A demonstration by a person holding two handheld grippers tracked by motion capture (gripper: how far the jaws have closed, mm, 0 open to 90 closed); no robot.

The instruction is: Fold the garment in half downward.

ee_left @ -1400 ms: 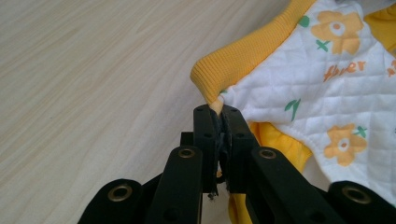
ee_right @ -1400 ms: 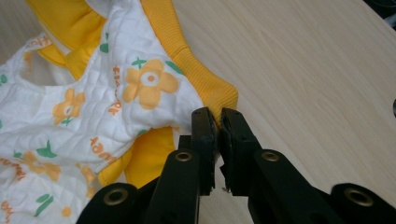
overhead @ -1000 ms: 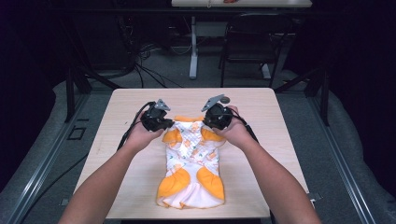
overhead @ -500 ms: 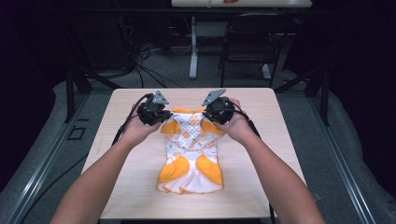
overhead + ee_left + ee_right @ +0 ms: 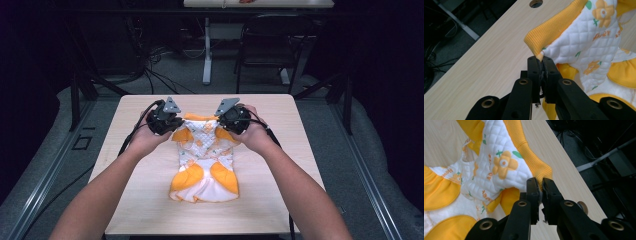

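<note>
- A dark room sits behind a pale wood table in the middle of the high view. Cables lie on the floor at the upper left, and a chair stands at the upper right.
- A small quilted top, white with orange flowers and orange trim, is in the middle of the table.
- The left gripper pinches one upper corner of the top. In the left gripper view its jaws are pressed together on the orange ribbed edge.
- The right gripper pinches the other upper corner. In the right gripper view its jaws are closed on the orange edge too.
- I think each hand holds one corner so the top hangs open and flat, not bunched up. That looks like getting it ready to lay out or fold.
- The upper end is lifted a little near the grippers. The lower end, with its two orange patches, rests on the table.
- The top's long way runs from the upper middle of the high view down to the lower middle. Its neck end points away from the person, toward the top of the frame.
</note>
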